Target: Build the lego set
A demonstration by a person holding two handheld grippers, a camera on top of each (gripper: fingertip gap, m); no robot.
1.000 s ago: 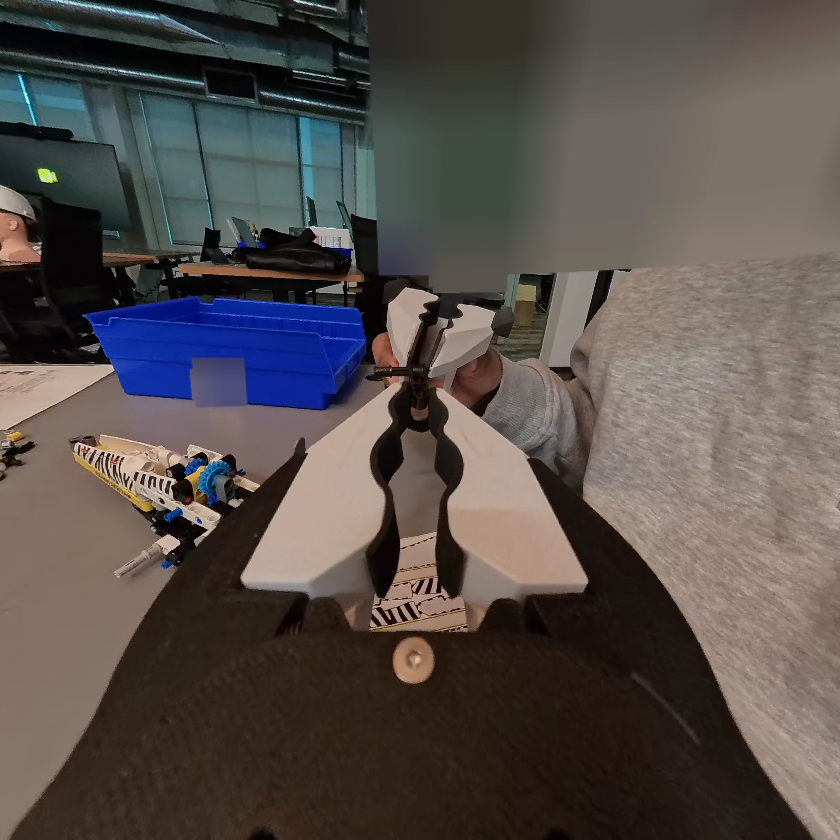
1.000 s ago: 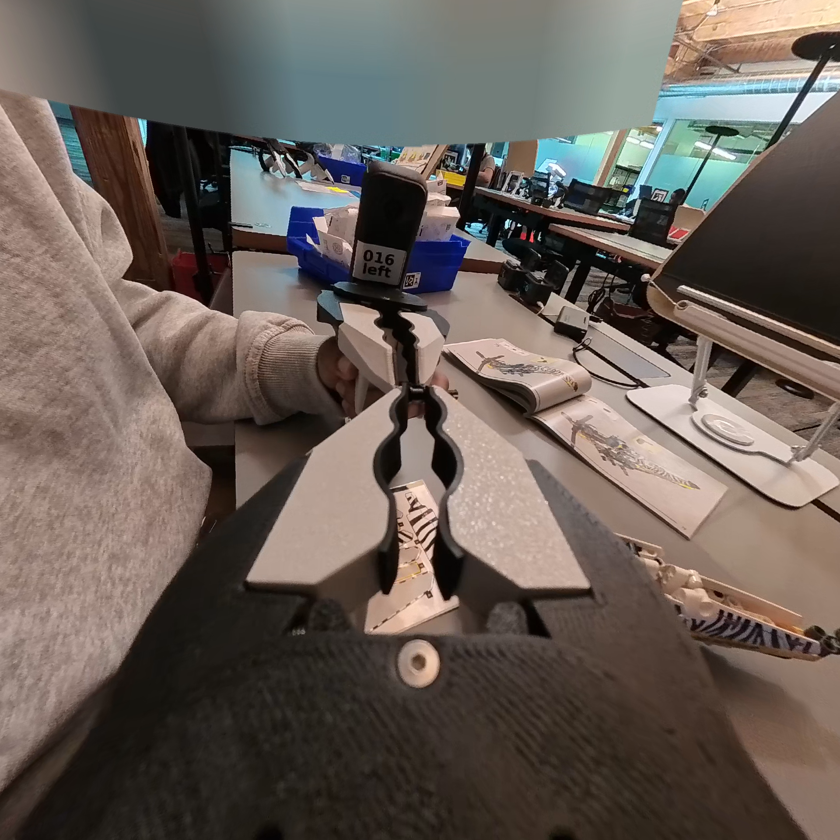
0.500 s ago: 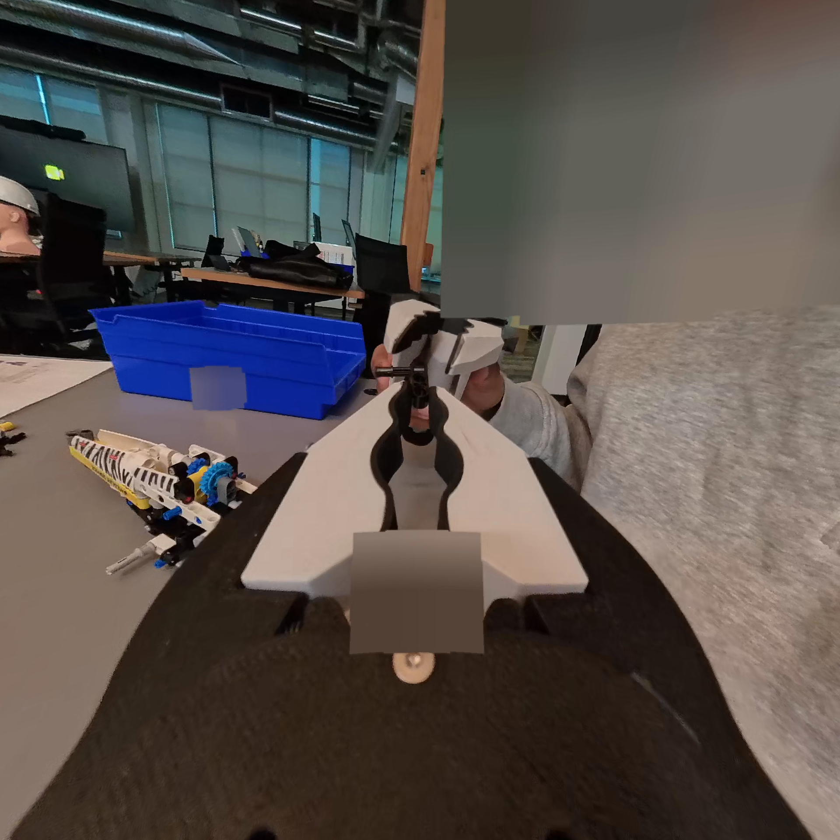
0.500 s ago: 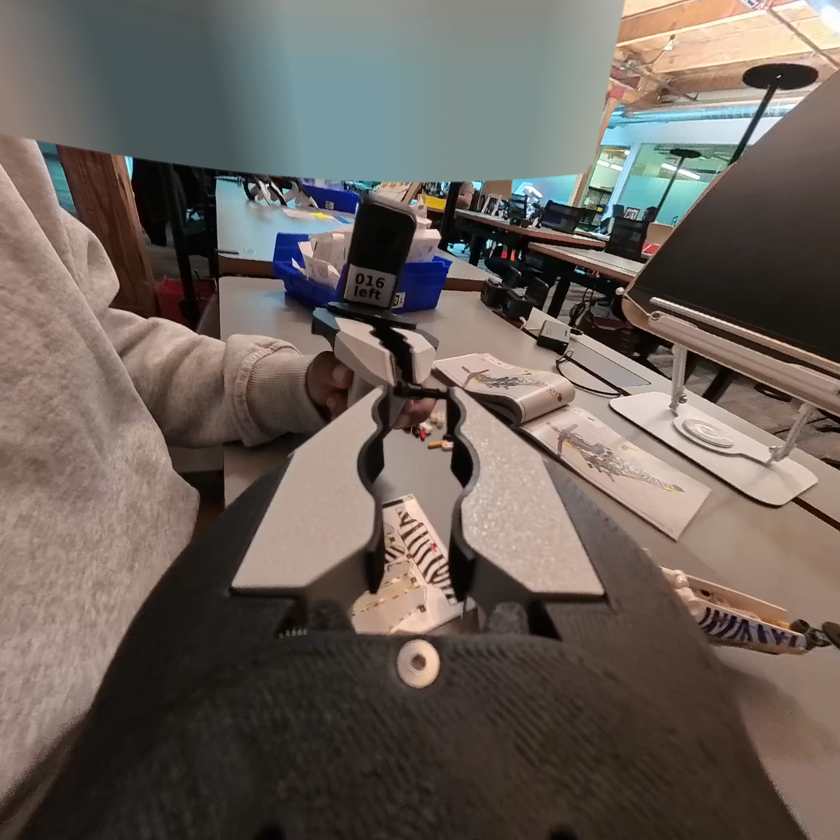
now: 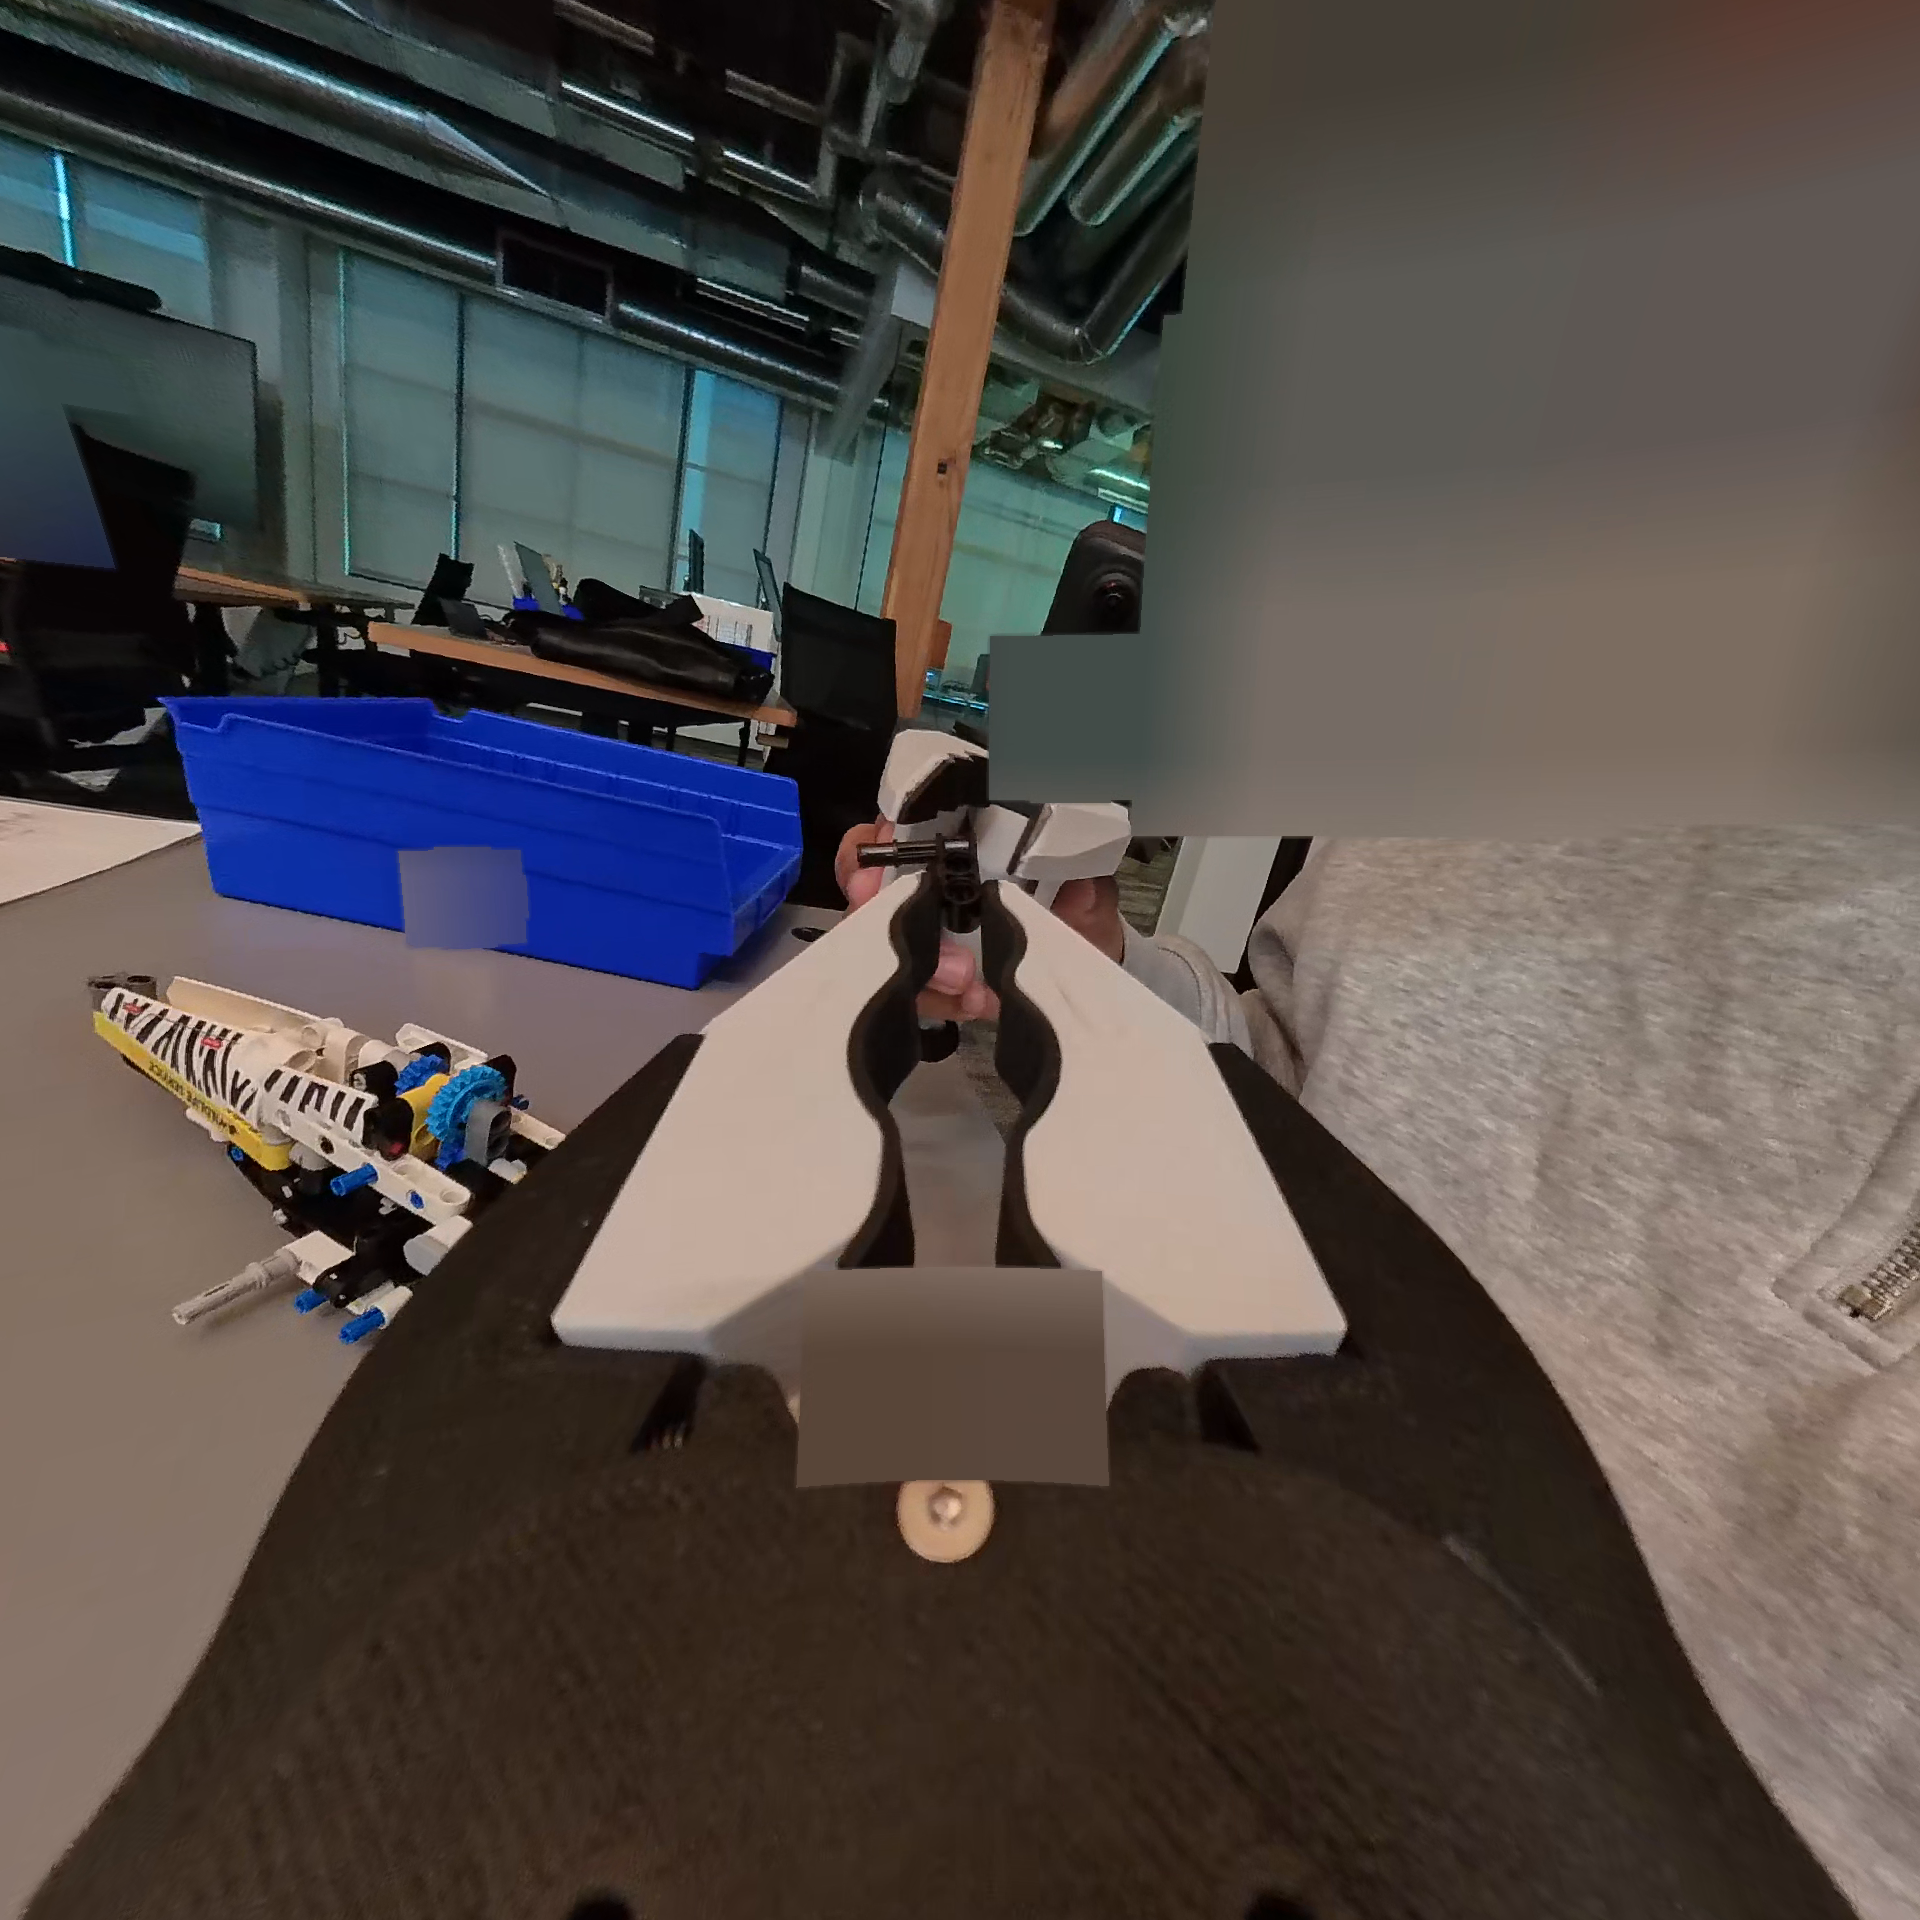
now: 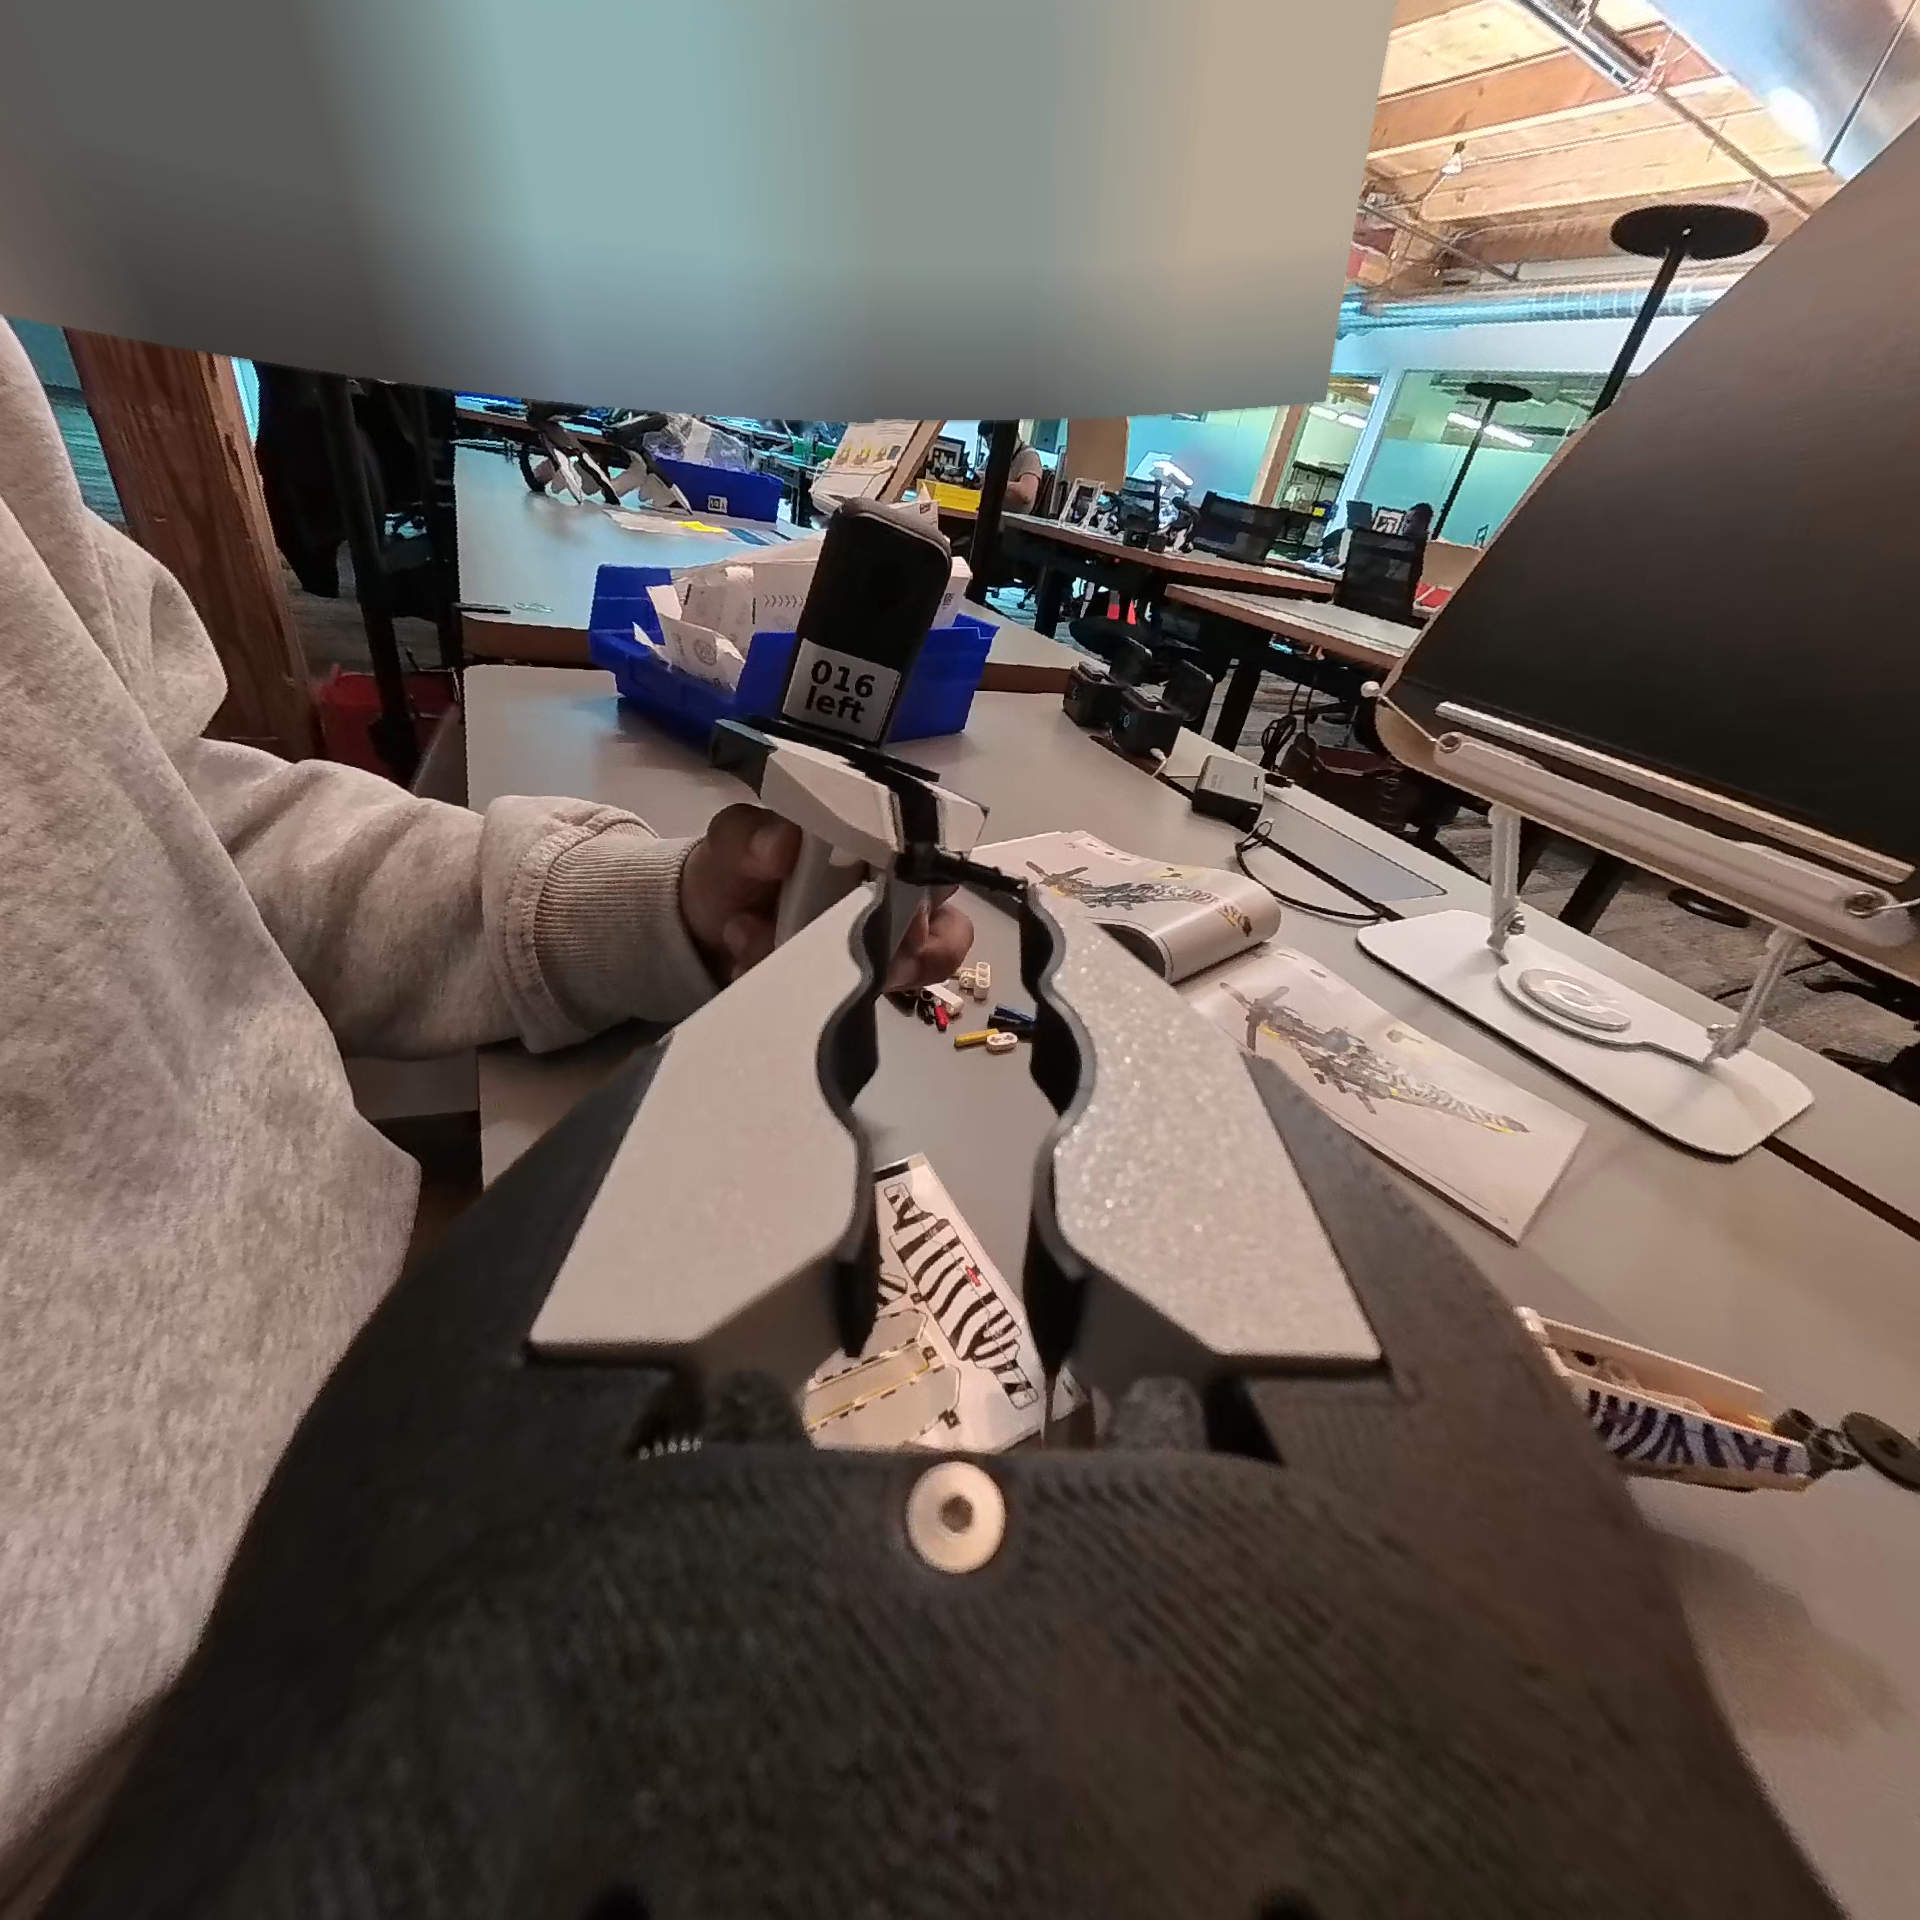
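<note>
- Open-plan office; grey counter (image 5: 125,1455) carries the work, with a blue bin (image 5: 488,821) at its far side, 10 o'clock in the left wrist view.
- Part-built model (image 5: 312,1122), zebra-striped body with a blue gear, lies on the counter at 9 o'clock, touched by neither gripper.
- Left gripper (image 5: 958,904) is clamped on a small black connector with a pin (image 5: 920,854) sticking out sideways, held up in the air.
- Right gripper (image 6: 940,914) stands spread apart, tips flanking that black piece, gripping nothing.
- Loose small parts (image 6: 971,1003) sit beyond the tips at 12 o'clock in the right wrist view; open instruction booklet (image 6: 1351,1049) at 2 o'clock; sticker sheet (image 6: 935,1340) under the right gripper.
- Judgement: build is midway. The body is assembled; this sub-piece and the loose parts remain to be fitted.
</note>
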